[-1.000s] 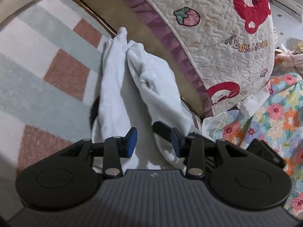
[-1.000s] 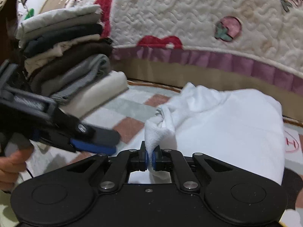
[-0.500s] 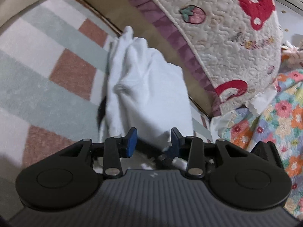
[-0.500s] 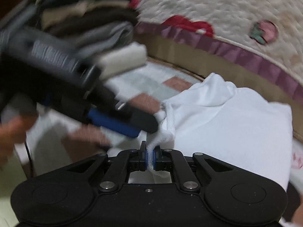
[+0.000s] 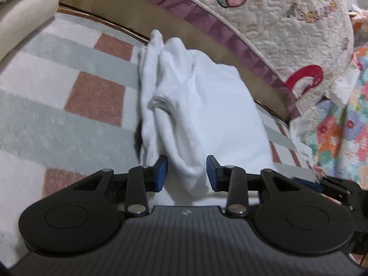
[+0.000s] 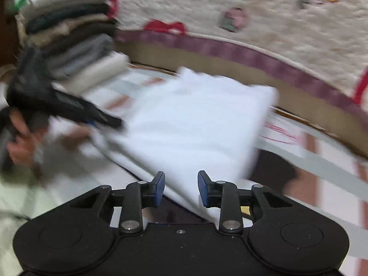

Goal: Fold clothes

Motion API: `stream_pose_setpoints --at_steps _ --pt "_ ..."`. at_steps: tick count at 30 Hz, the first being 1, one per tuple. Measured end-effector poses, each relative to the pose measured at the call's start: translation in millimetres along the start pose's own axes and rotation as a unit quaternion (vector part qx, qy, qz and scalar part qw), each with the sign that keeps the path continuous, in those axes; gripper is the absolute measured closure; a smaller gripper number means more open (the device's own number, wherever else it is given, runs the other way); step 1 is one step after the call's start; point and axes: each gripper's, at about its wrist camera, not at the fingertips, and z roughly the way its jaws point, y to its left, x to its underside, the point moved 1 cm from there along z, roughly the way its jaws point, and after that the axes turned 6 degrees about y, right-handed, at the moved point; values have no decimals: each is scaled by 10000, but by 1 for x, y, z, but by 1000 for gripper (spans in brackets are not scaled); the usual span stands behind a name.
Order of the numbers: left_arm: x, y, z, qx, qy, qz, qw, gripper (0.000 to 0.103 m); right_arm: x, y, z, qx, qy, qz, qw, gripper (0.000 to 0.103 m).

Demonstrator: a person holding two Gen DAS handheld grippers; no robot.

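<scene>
White cotton lies in a long bundle on the checked blanket [image 5: 69, 87], running from the near edge toward the far edge where the quilted cover [image 5: 287, 23] rises. This white garment [image 5: 202, 105] is doubled over on itself: a rolled fold runs up its left side, and a flatter panel spreads to the right.

The left gripper [image 5: 186, 172] has its blue pads spread wide on either side of the garment's near end, with cloth bulging between them but not pinched. That stance suits either taking hold of the near end or having just let it go; the pictures do not settle which.

The right gripper [image 6: 181, 187] is likewise spread wide and holds nothing. The flat panel's near corner lies between and beyond its pads, close to them but not clamped. The right wrist view is heavily smeared, so fine creases there cannot be read. In it the person's hand [image 6: 20, 138] grips the left tool's handle at the left.

A stack of folded clothes [image 6: 69, 41] stands at the blanket's far left corner, probably where finished pieces go. The garment looks partly folded, narrow but long. With both tools slack, the cloth keeps its shape only by its own weight, so the rolled left edge could slump if nudged.
</scene>
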Motion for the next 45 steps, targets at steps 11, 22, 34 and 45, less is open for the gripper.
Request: stream_pose_setpoints --at_steps 11,22,34,45 --pt "5 -4 -19 -447 -208 -249 9985 96 21 -10 25 238 224 -5 9995 57" --pt "3 -4 -9 -722 245 -69 9971 91 22 -37 52 -150 295 1213 9921 44" --pt "-2 -18 -35 -1380 -16 341 9898 58 -4 -56 17 -872 -388 2129 9724 90" --pt "19 -90 -47 -196 -661 2539 9648 55 -25 -58 1 -1037 -518 1986 9732 90"
